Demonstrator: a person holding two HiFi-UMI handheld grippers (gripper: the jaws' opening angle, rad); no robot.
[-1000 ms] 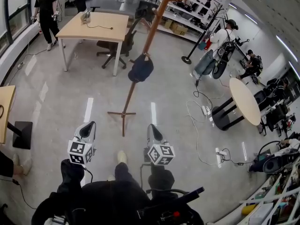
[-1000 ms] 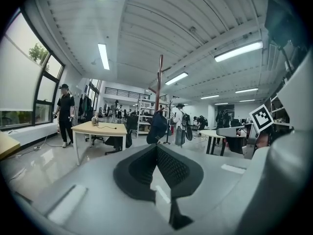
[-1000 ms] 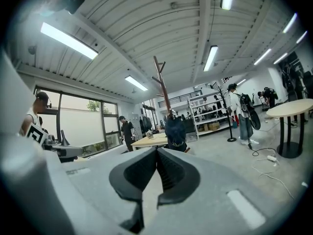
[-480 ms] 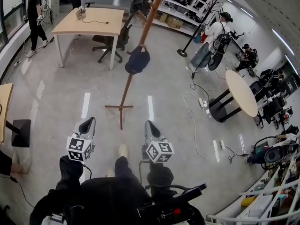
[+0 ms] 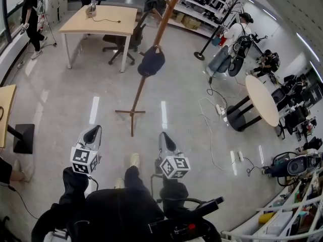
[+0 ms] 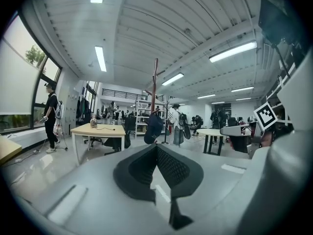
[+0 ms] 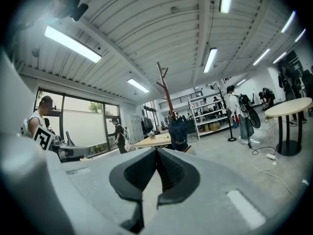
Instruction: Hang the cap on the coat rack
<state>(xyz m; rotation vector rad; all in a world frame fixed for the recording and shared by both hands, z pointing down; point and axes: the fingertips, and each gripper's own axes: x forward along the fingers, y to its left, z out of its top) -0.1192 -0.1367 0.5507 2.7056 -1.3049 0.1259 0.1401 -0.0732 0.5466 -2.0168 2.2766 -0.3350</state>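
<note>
A dark navy cap (image 5: 151,62) hangs on a peg of the tall brown wooden coat rack (image 5: 160,26), whose feet (image 5: 131,114) rest on the grey floor. The cap (image 6: 153,128) shows ahead in the left gripper view, and the cap (image 7: 178,131) likewise in the right gripper view. My left gripper (image 5: 93,133) and right gripper (image 5: 164,139) are held low near the person's body, well short of the rack. Both have their jaws pressed together with nothing between them.
A wooden desk (image 5: 96,20) with office chairs (image 5: 125,39) stands behind the rack. A round table (image 5: 261,100) and floor cables (image 5: 214,115) lie to the right. A second rack (image 5: 216,34) holds bags. People stand at far left (image 5: 29,11) and at the back right.
The head view has shifted slightly, so the rack and cap sit a little differently in frame. Both grippers stay low and shut. The person at far left has walked on.
</note>
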